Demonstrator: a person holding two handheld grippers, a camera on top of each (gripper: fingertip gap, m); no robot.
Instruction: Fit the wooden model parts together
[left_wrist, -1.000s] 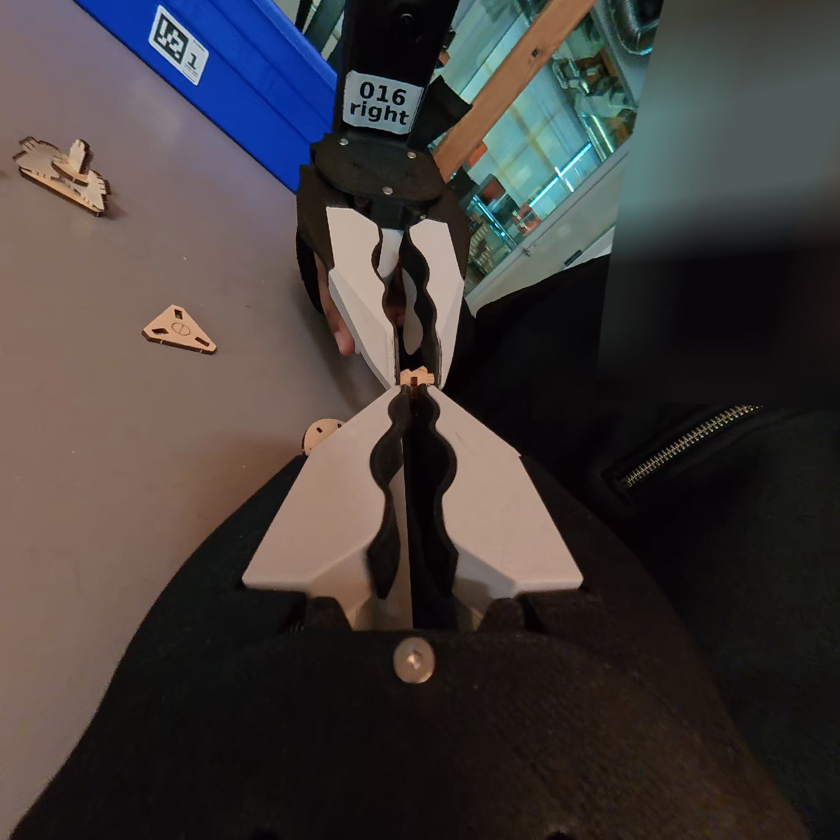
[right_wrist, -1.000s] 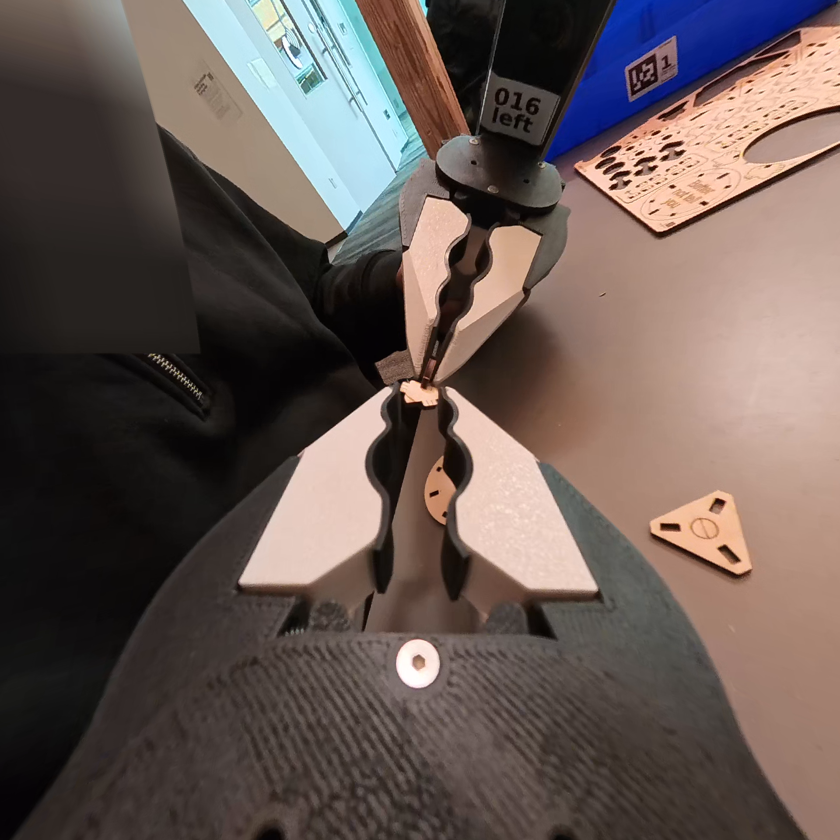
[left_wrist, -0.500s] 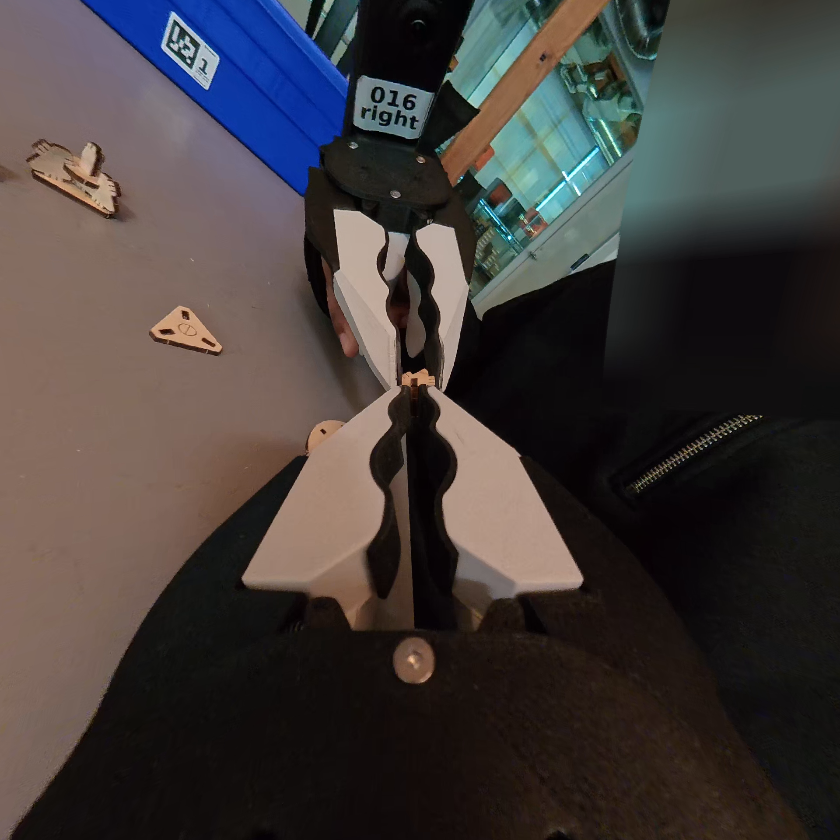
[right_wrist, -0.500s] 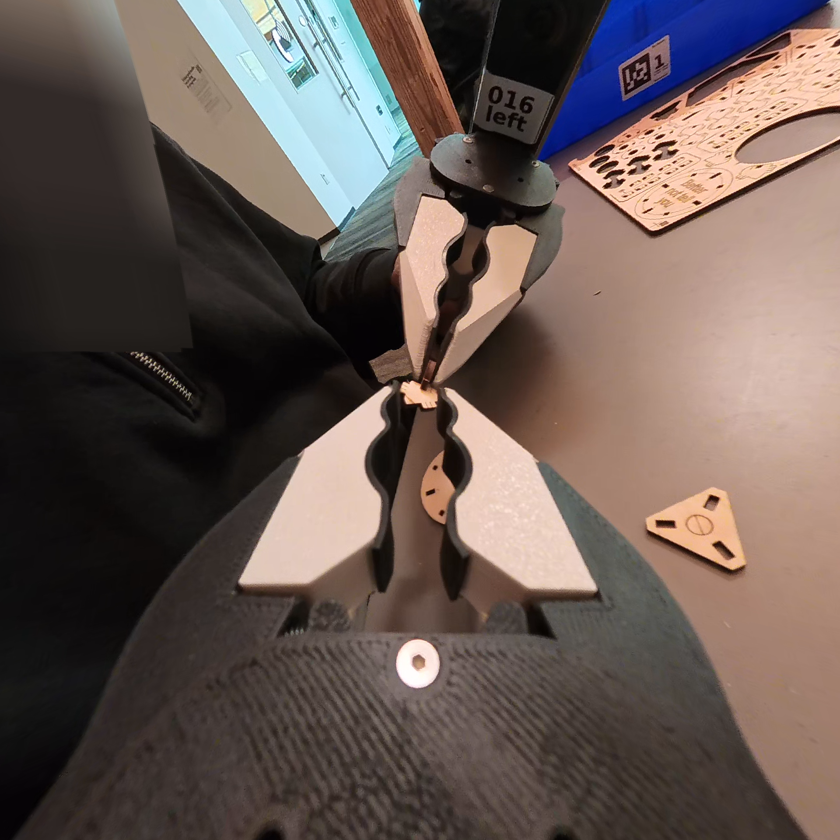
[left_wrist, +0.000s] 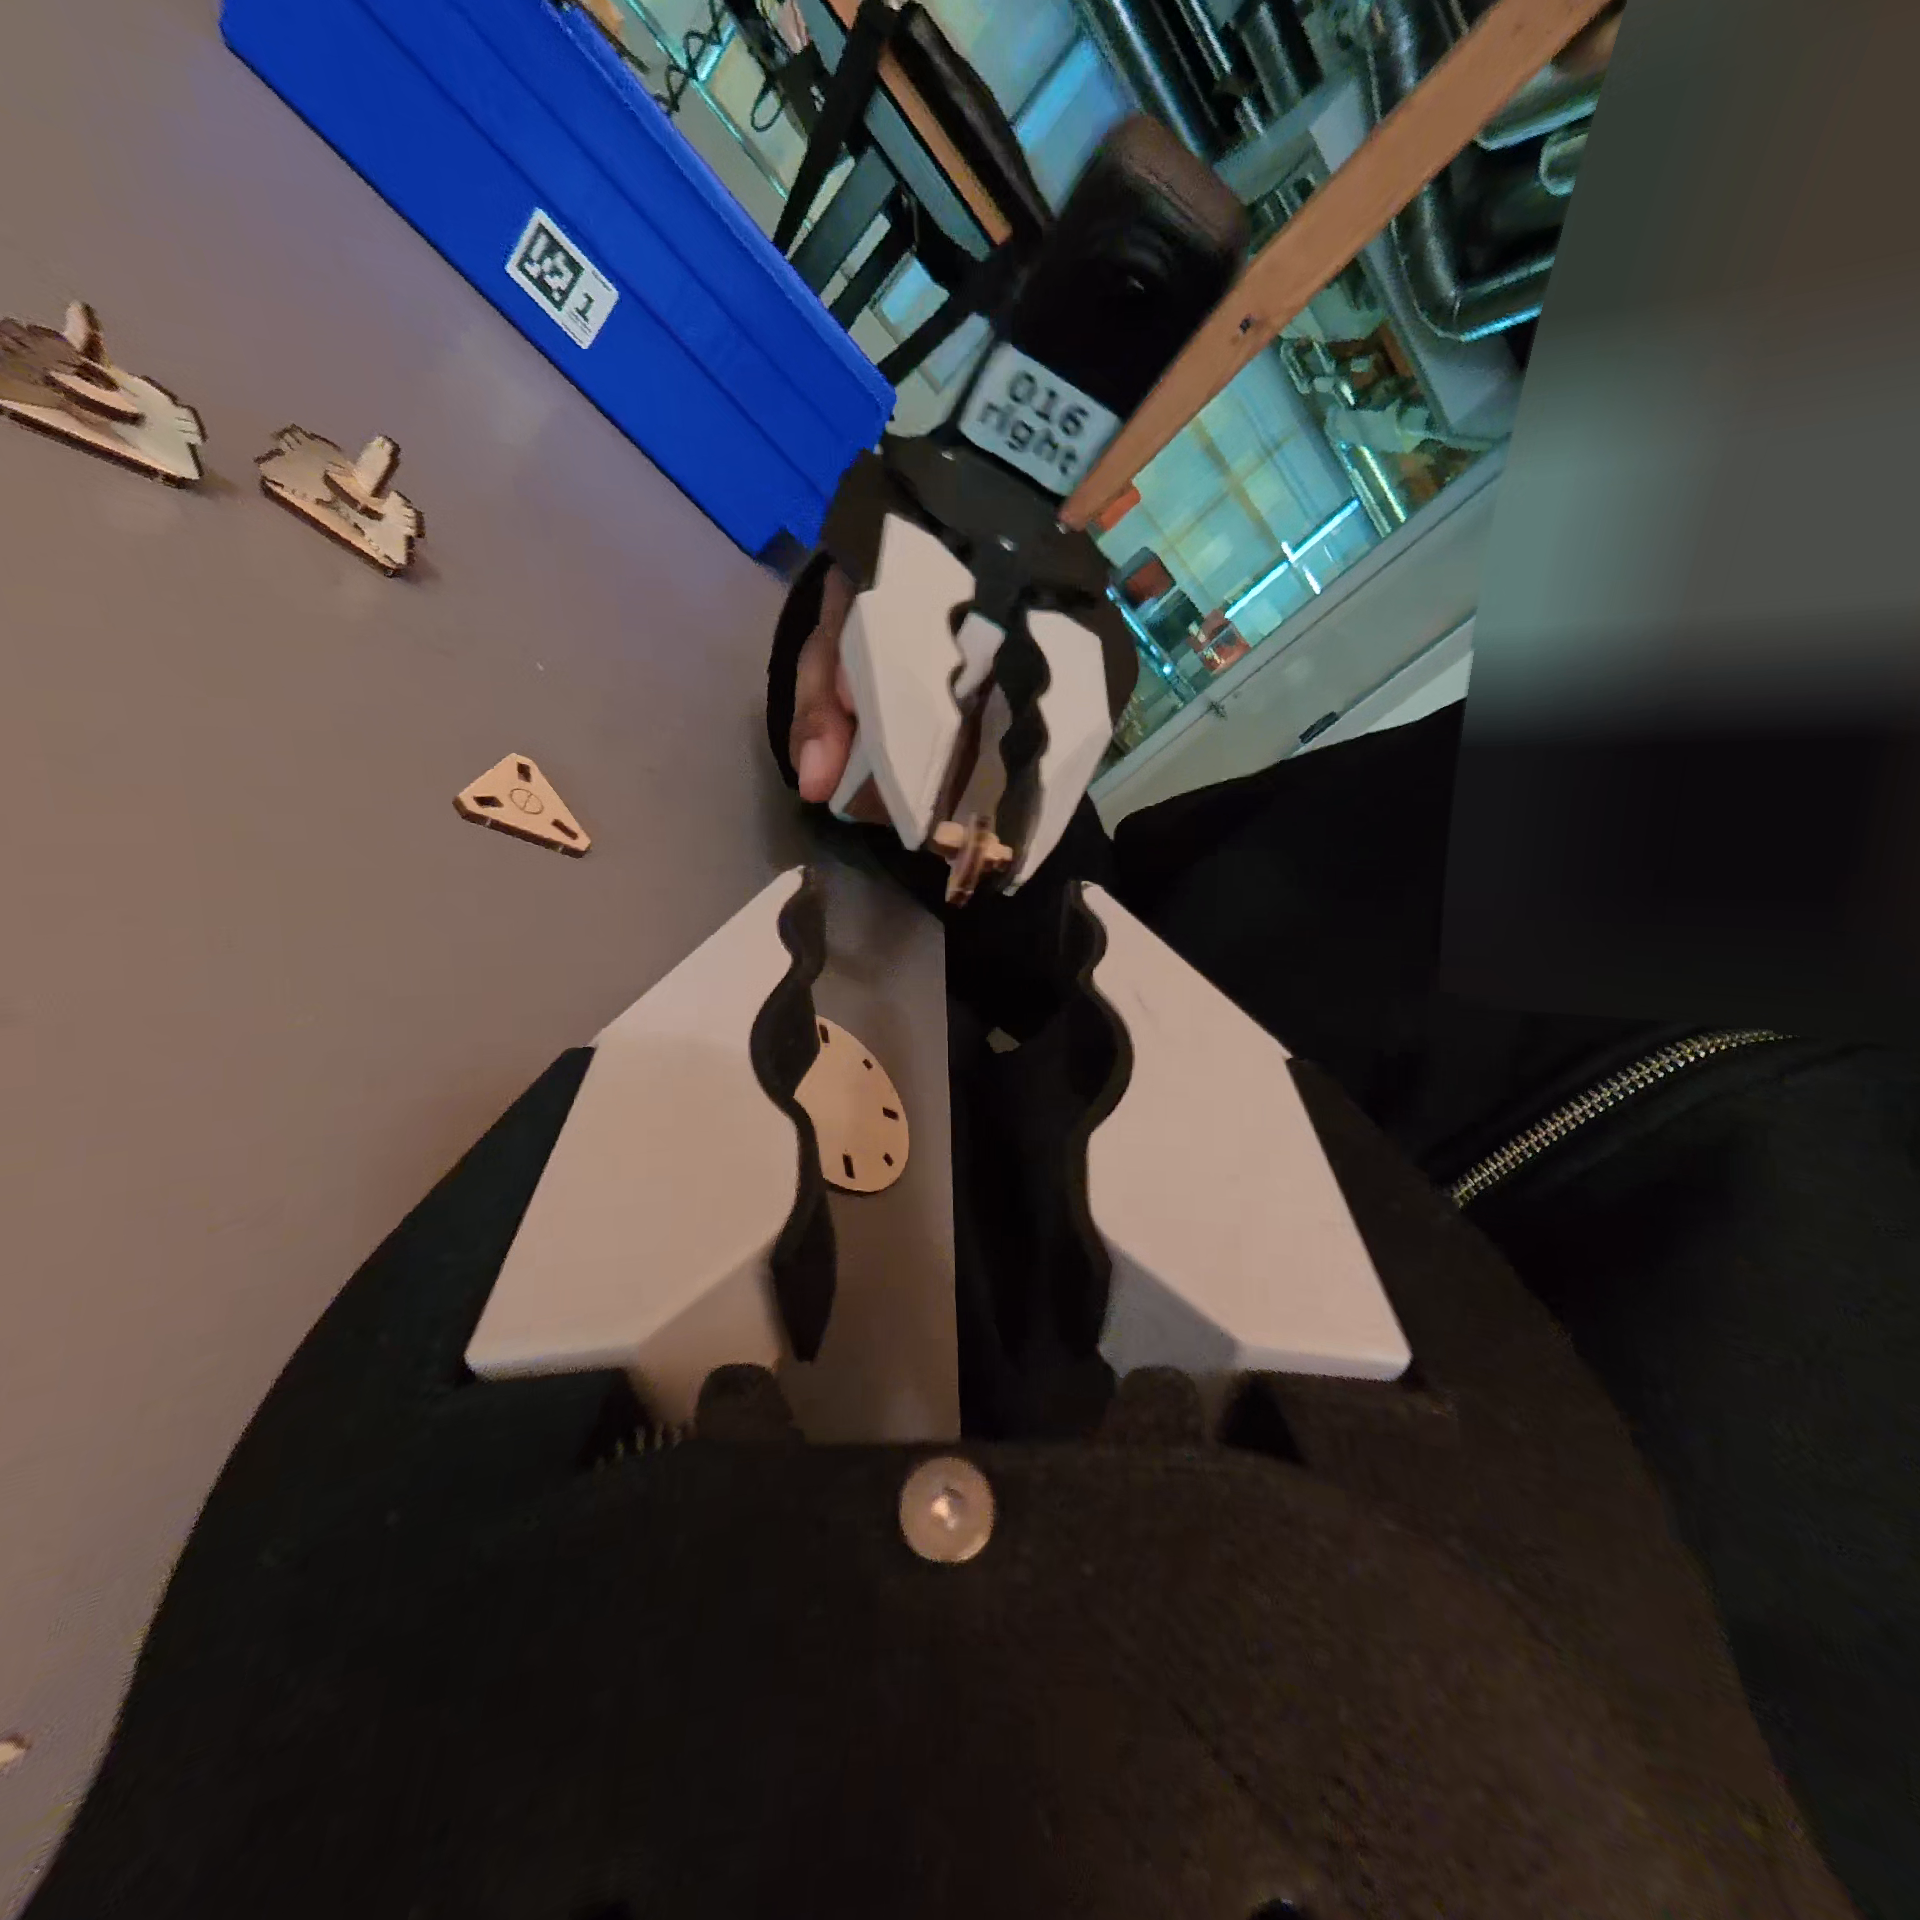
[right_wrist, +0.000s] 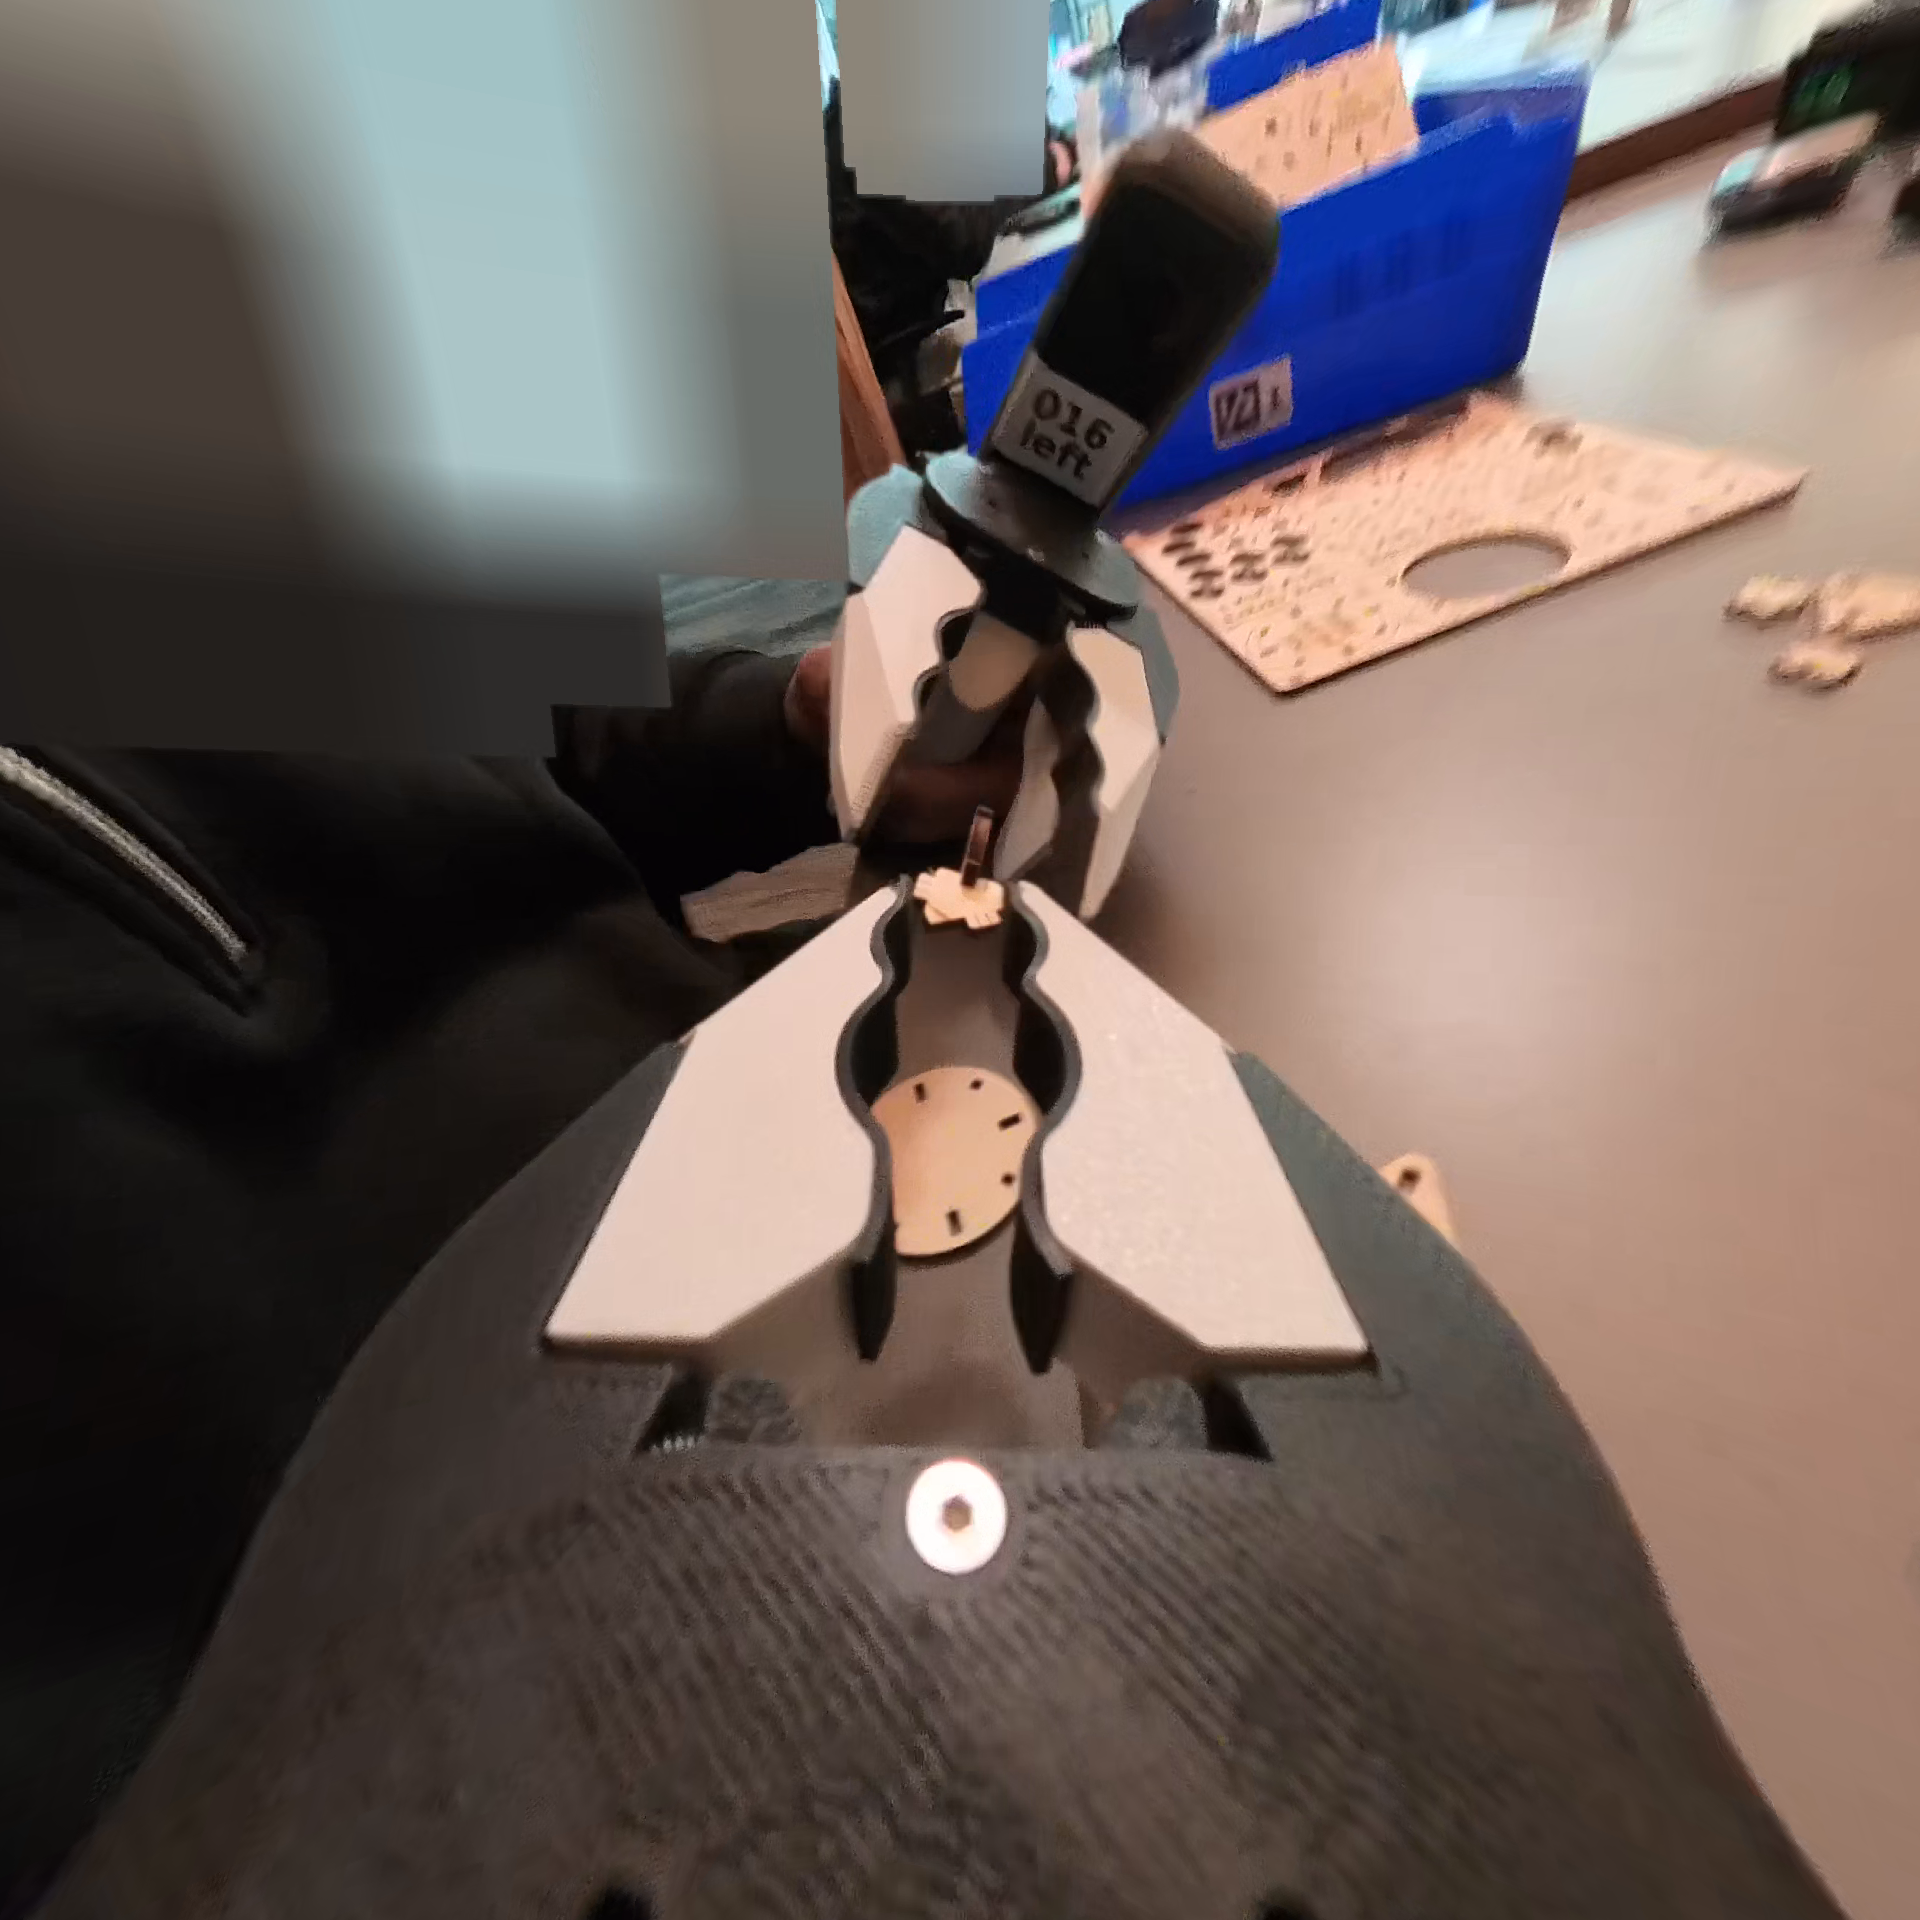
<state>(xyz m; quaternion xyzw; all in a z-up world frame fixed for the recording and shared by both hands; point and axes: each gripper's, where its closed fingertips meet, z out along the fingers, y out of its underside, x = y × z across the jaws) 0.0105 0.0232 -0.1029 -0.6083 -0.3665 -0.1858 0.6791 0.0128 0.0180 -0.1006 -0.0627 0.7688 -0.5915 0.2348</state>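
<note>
A round wooden disc (right_wrist: 961, 1164) lies on the grey surface (left_wrist: 260, 987) nearest, under both tools. The right tool (right_wrist: 961, 899) pinches a small wooden cross piece (right_wrist: 958, 902). The left tool (left_wrist: 940, 894) gapes empty just beyond. A wooden triangle (left_wrist: 522, 803) lies at ten o'clock, a blue bin (left_wrist: 582, 260) farther at eleven.

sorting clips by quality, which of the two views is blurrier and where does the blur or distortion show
Right wrist view is softer: motion blur smears the blue bin, the cut-out wooden sheet and the left gripper. Left wrist view is mostly sharp, though the right gripper is slightly smeared. Both show wide-angle bending near the edges; lighting is dim and even, without glare.
</note>
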